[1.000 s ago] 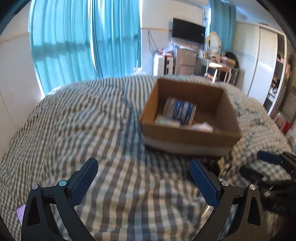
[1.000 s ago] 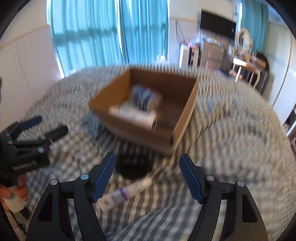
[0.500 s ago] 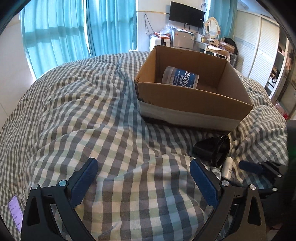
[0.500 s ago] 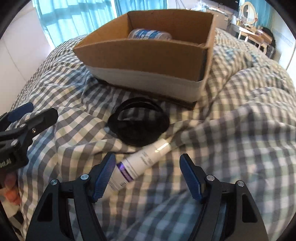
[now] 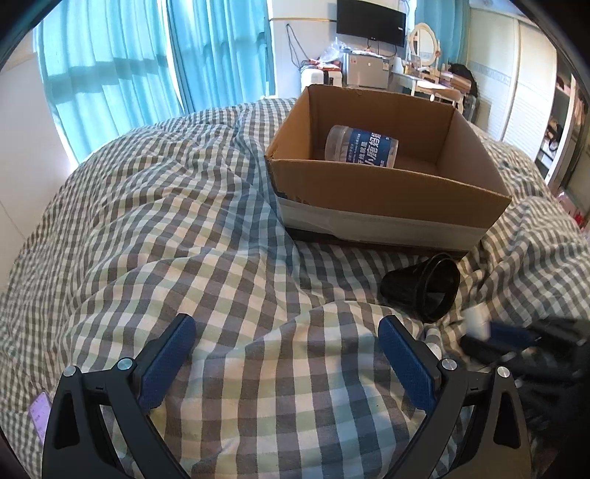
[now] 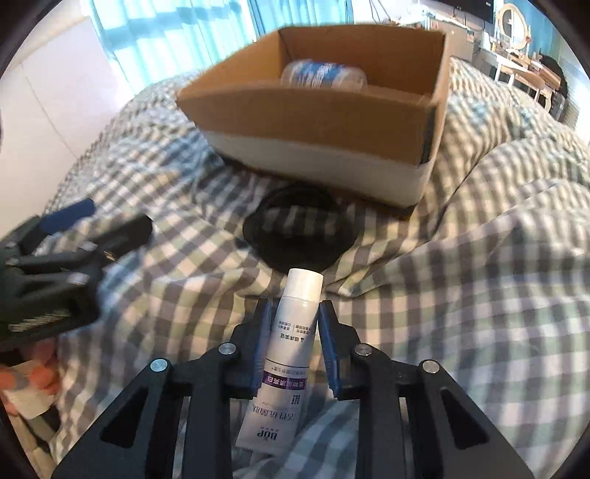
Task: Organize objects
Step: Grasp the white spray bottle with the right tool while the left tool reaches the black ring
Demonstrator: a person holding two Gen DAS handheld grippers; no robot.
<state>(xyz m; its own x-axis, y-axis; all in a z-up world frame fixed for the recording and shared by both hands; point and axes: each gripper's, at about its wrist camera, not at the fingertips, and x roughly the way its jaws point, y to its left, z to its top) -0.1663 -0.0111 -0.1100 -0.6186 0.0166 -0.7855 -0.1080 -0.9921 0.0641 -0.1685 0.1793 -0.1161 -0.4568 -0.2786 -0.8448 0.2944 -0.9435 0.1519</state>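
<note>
A white tube [image 6: 287,353] with a purple band lies between the blue pads of my right gripper [image 6: 293,313], which is shut on it just above the checked bedcover. Its cap [image 5: 477,322] shows in the left wrist view at the right. A black round cup-shaped part [image 6: 300,230] lies on its side just ahead of the tube, also in the left wrist view [image 5: 424,285]. Behind it stands an open cardboard box [image 5: 383,184] [image 6: 317,110] holding a blue-labelled jar [image 5: 363,145]. My left gripper [image 5: 285,346] is open and empty over the bedcover.
The checked bedcover [image 5: 177,228] is rumpled with raised folds. A purple-edged card [image 5: 38,416] lies at the near left edge. Blue curtains [image 5: 147,62], a wall TV [image 5: 370,16] and a dresser [image 5: 424,77] stand beyond the bed.
My right gripper has dropped toward the bed and closed its jaws on the white tube, which now lies lengthwise between them. My left gripper stayed open and barely shifted.
</note>
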